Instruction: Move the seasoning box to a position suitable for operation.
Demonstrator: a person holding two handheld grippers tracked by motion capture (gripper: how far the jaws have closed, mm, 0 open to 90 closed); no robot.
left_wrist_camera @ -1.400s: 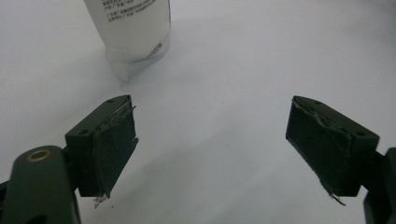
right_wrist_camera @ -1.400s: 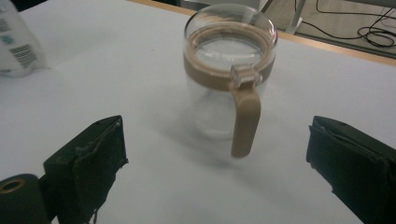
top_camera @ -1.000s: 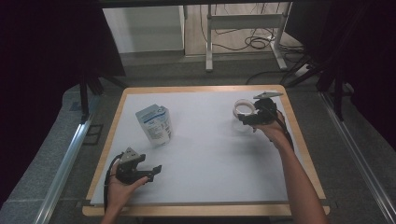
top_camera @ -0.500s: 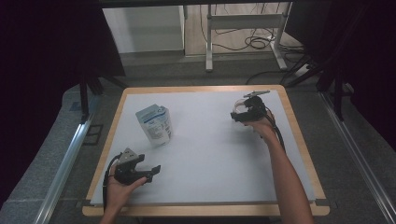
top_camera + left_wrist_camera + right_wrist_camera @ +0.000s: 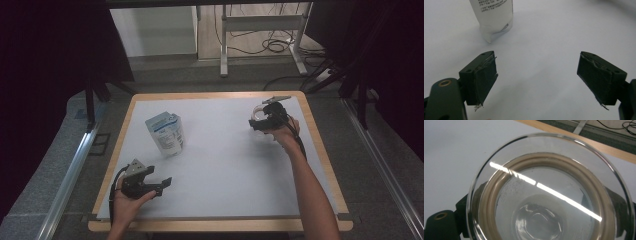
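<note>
High view: right hand-held gripper (image 5: 261, 120) on a round glass lid (image 5: 257, 114) at the bench's (image 5: 225, 170) far right.
In the right gripper view the clear glass lid (image 5: 549, 192), with its tan inner ring, sits between the jaws, which have just closed a little onto it and grasp it above the white bench top. The left hand-held gripper (image 5: 161, 184) rests at the near left, its jaws spread wide and empty (image 5: 536, 82), with a white pouch (image 5: 165, 132) standing beyond it, well apart from the lid.
</note>
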